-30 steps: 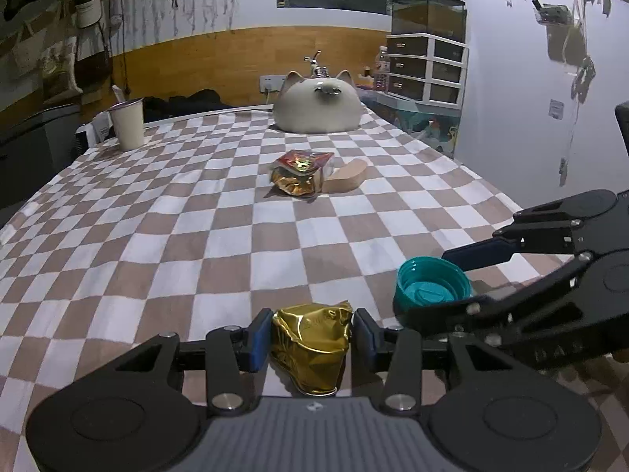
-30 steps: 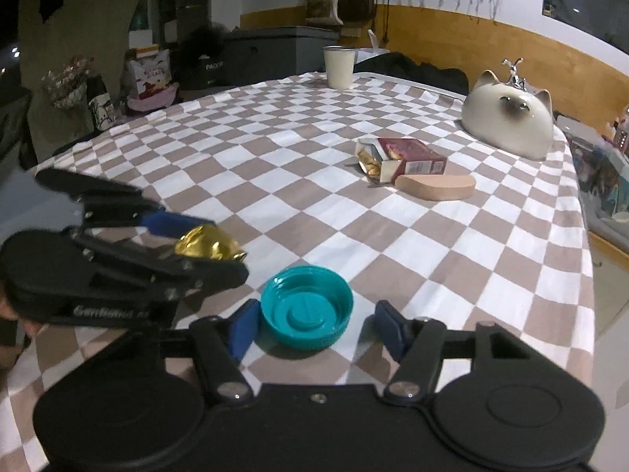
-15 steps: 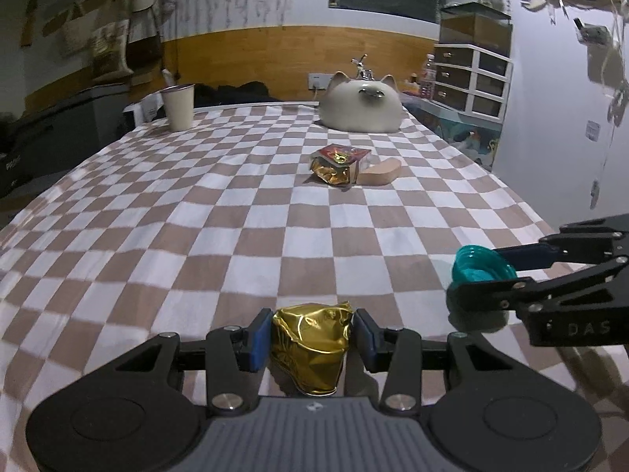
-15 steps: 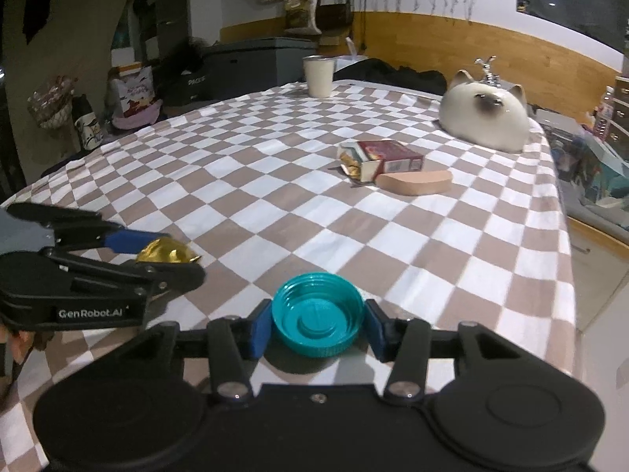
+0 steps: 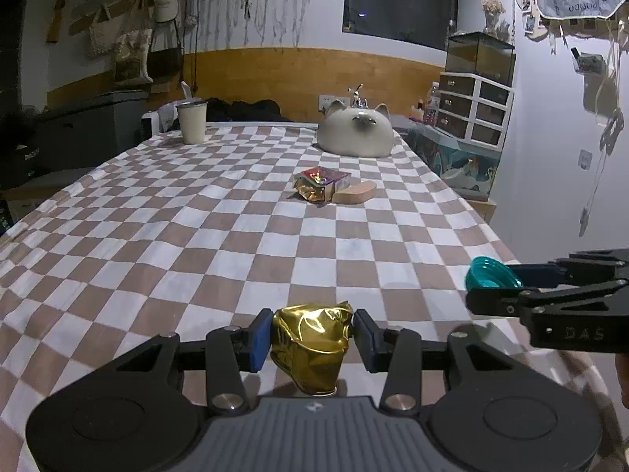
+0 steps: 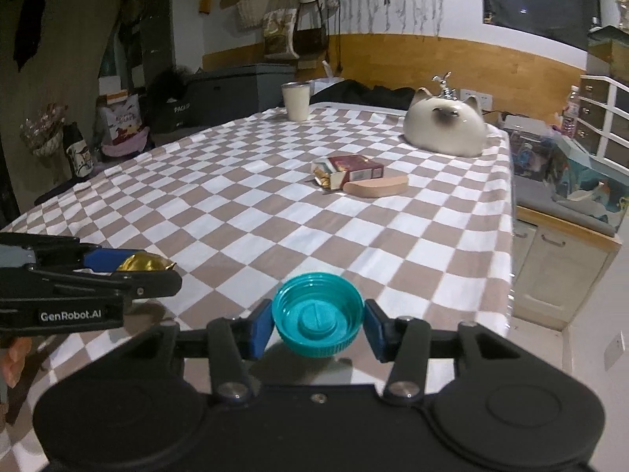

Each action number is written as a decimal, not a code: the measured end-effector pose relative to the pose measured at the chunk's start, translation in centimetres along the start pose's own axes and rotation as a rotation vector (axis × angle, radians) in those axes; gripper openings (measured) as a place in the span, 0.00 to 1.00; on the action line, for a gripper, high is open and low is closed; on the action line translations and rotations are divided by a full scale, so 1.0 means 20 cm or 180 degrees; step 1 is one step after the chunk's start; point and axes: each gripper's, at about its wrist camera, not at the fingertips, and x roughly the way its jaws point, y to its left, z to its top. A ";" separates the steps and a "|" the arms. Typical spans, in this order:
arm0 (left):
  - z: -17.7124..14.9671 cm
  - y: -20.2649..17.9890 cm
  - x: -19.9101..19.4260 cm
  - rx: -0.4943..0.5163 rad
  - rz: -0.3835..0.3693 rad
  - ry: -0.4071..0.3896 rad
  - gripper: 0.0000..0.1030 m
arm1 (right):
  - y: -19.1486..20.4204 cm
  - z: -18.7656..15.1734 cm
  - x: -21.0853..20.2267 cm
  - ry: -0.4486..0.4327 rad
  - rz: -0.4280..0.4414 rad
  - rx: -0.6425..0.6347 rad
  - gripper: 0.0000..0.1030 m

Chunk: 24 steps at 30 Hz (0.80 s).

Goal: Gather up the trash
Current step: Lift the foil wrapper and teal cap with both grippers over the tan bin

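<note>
My left gripper (image 5: 312, 334) is shut on a crumpled gold foil wrapper (image 5: 310, 344), held just above the checkered tablecloth (image 5: 196, 236). My right gripper (image 6: 318, 324) is shut on a teal plastic cap (image 6: 317, 320), lifted off the cloth near the table's right edge. In the left wrist view the cap (image 5: 489, 273) shows at the right between the right gripper's fingers. In the right wrist view the gold wrapper (image 6: 141, 262) peeks out of the left gripper at the left. Farther up the table lies an opened red snack box with gold foil (image 5: 322, 185) (image 6: 348, 171).
A tan wedge-shaped block (image 5: 354, 194) lies beside the snack box. A cat-shaped ceramic piece (image 5: 355, 133) and a cream cup (image 5: 191, 122) stand at the far end. Drawers (image 5: 473, 112) and a low cabinet (image 6: 566, 259) are off the table's right edge.
The right gripper closed on the teal cap and lifted it off the cloth. Both grippers pulled back from the table and rose a little, each carrying its item.
</note>
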 end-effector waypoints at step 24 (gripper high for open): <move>-0.05 -0.63 -0.28 0.0119 -0.0207 -0.0315 0.44 | -0.38 -0.25 -0.66 -0.0452 -0.0419 0.0275 0.48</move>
